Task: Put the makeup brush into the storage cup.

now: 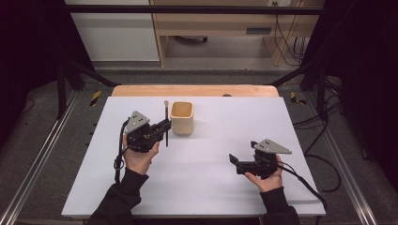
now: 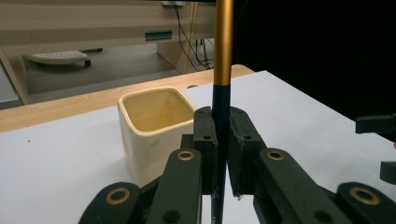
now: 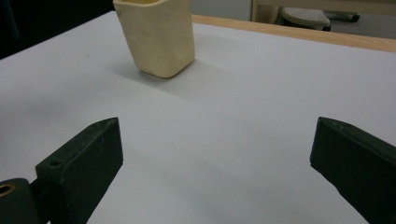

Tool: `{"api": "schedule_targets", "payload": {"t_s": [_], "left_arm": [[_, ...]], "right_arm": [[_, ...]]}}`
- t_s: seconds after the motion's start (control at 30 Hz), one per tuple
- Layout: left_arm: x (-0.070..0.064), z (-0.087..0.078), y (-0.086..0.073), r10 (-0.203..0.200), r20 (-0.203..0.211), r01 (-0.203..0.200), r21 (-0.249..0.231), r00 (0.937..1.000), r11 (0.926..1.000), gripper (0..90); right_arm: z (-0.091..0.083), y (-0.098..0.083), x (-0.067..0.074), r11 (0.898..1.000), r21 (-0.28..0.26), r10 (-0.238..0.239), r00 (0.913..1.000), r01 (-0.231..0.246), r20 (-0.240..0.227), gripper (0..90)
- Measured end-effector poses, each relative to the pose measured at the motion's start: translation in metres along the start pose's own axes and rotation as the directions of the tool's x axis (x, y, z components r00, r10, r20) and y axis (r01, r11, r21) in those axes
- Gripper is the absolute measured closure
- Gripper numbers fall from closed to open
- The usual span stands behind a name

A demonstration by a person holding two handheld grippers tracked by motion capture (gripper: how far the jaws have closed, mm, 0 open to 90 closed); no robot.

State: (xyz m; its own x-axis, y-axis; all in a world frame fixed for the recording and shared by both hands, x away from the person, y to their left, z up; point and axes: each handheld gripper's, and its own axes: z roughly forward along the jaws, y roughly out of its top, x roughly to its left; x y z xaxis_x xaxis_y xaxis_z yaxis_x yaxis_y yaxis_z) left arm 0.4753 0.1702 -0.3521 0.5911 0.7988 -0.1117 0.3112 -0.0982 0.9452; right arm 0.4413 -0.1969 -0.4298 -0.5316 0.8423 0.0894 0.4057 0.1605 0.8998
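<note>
- Brush [image 2: 222, 70], a slim stick with a dark lower shaft and a gold upper part, stands upright, clamped between the pads of the left gripper [image 1: 162, 127]; in the high view it sits at about 10 o'clock from the middle of the white table [image 1: 211, 173].
- Nearest the person, at about 4 o'clock on the table, the right gripper [image 3: 215, 158] is held low over the bare surface with its jaws spread wide and nothing between them.
- At 9 o'clock from that gripper, well apart, the left hand [image 1: 138, 157] carries its gripper.
- Just beyond the brush, at about 1 o'clock from it in the high view, stands the cream square cup [image 1: 182, 117], upright, open at the top, just beside the brush; whether they touch I cannot tell.
- Farthest off, at 12 o'clock, runs the table's wooden edge [image 1: 195, 90].
</note>
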Motion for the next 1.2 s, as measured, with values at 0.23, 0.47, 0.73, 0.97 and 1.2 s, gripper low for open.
{"api": "schedule_targets", "payload": {"t_s": [0.23, 0.47, 0.73, 0.97, 1.2], "left_arm": [[0.007, 0.003, 0.015, 0.028, -0.011, -0.028, 0.007, 0.9996, 0.9996, 82.4], [0.012, 0.011, 0.022, 0.025, -0.002, -0.025, 0.010, 0.9997, 0.9996, 82.4], [0.015, 0.023, 0.034, 0.032, -0.005, -0.032, 0.003, 0.9995, 0.9995, 82.4], [0.018, 0.035, 0.040, 0.033, -0.002, -0.033, 0.006, 0.9994, 0.9994, 82.4], [0.022, 0.047, 0.044, 0.025, -0.003, -0.025, 0.003, 0.9997, 0.9997, 82.4]], "right_arm": [[-0.004, -0.004, -0.006, 1.000, 0.008, 0.009, 0.9998, -0.009, 0.015, 2.3], [-0.005, -0.006, -0.009, 1.000, 0.011, 0.007, 0.9995, -0.007, 0.032, 2.0], [-0.005, -0.005, -0.010, 1.000, 0.016, 0.006, 0.9993, -0.007, 0.038, 1.7], [-0.006, -0.005, -0.011, 1.000, 0.018, 0.007, 0.9990, -0.008, 0.045, 1.7], [-0.006, -0.006, -0.013, 1.000, 0.020, 0.014, 0.9986, -0.015, 0.051, 1.8]]}}
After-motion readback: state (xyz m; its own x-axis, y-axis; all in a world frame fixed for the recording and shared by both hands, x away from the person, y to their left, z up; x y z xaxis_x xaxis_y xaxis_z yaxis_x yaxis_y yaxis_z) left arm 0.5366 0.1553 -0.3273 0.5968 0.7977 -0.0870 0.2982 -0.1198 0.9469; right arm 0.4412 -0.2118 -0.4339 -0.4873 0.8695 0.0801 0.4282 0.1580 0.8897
